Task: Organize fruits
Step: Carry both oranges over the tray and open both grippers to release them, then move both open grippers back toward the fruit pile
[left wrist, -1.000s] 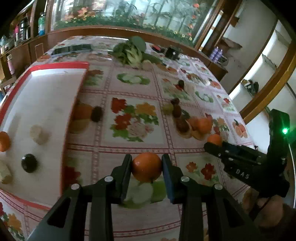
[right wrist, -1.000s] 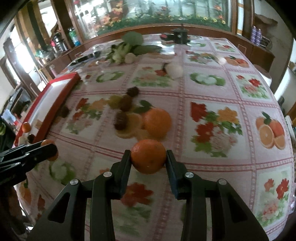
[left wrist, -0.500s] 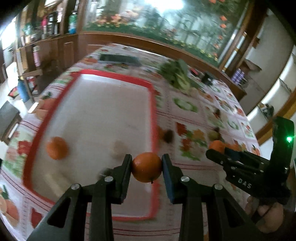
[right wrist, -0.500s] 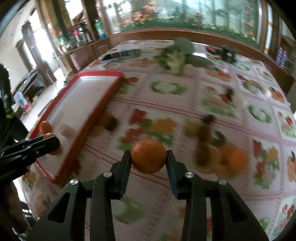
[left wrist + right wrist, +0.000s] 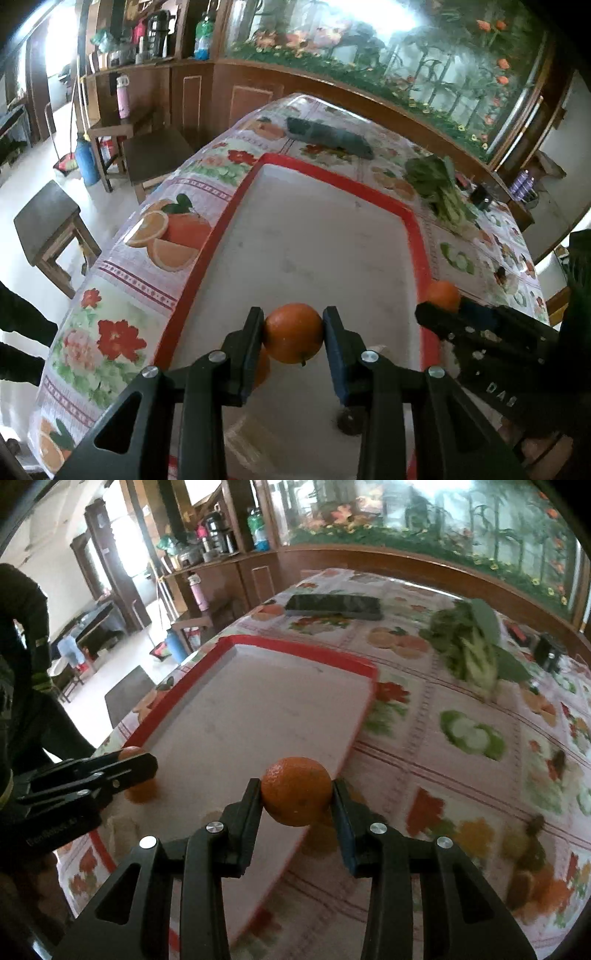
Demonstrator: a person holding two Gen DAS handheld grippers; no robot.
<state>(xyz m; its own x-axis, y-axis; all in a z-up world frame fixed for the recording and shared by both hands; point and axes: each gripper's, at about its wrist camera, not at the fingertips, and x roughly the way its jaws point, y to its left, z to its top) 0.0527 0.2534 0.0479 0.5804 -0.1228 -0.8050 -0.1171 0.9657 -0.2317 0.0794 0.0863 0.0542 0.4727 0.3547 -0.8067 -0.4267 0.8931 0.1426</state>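
The left gripper (image 5: pixel 293 334) clamps an orange (image 5: pixel 293 332) squarely between its jaws, over the red-rimmed tray (image 5: pixel 236 206). The right gripper (image 5: pixel 297 797) pinches a second orange (image 5: pixel 297 790) likewise

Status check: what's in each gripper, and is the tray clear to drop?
Left gripper shut on an orange, over the red tray. Right gripper shut on second orange, at tray's edge. Far tray floor bare.
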